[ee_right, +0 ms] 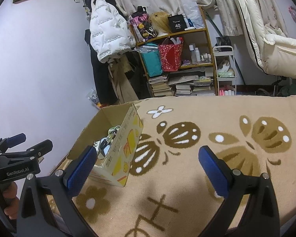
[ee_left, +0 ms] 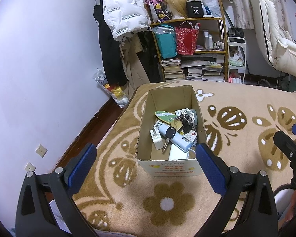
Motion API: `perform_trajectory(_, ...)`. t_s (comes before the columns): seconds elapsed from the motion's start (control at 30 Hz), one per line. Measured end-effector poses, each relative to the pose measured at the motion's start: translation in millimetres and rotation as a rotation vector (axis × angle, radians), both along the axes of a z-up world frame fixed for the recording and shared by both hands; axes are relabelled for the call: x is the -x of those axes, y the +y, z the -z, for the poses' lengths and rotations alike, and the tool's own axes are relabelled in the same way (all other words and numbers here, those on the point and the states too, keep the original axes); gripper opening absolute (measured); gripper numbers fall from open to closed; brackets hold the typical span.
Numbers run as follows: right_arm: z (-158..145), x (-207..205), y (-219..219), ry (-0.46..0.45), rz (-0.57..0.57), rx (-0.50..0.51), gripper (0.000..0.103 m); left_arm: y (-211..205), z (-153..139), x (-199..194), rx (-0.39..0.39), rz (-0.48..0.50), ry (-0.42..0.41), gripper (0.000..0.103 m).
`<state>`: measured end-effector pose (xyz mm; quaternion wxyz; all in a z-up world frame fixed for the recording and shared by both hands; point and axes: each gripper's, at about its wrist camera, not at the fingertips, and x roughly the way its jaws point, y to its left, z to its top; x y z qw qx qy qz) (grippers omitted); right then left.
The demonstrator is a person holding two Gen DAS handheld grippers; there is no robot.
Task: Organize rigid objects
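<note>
An open cardboard box (ee_left: 146, 118) stands on a beige patterned blanket (ee_left: 236, 106). Inside lie several small rigid objects: a car key (ee_left: 168, 135), a pale blue cylinder (ee_left: 175, 137), a green oval tag (ee_left: 165, 116), a key ring (ee_left: 185, 116) and a white adapter (ee_left: 155, 138). My left gripper (ee_left: 145, 159) is open and empty, just in front of the box's near wall. My right gripper (ee_right: 148, 162) is open and empty over the blanket, to the right of the box (ee_right: 126, 144). The left gripper (ee_right: 19, 144) also shows at the right wrist view's left edge.
A shelf (ee_left: 189, 49) with bags, bottles and stacked books stands behind the bed. Coats (ee_left: 120, 13) hang to its left. A white wall (ee_left: 39, 59) and dark floor strip run along the bed's left side. The blanket's edge drops off left of the box.
</note>
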<state>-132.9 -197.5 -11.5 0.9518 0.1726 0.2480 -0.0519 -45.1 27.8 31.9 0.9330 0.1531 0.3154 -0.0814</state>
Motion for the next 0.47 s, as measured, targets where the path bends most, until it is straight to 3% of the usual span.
perform_trajectory(0.47, -0.7, -0.2, -1.5, 0.003, 0.002, 0.001, 0.103, -0.8, 0.4, 0.9, -0.015, 0.003, 0.005, 0.100)
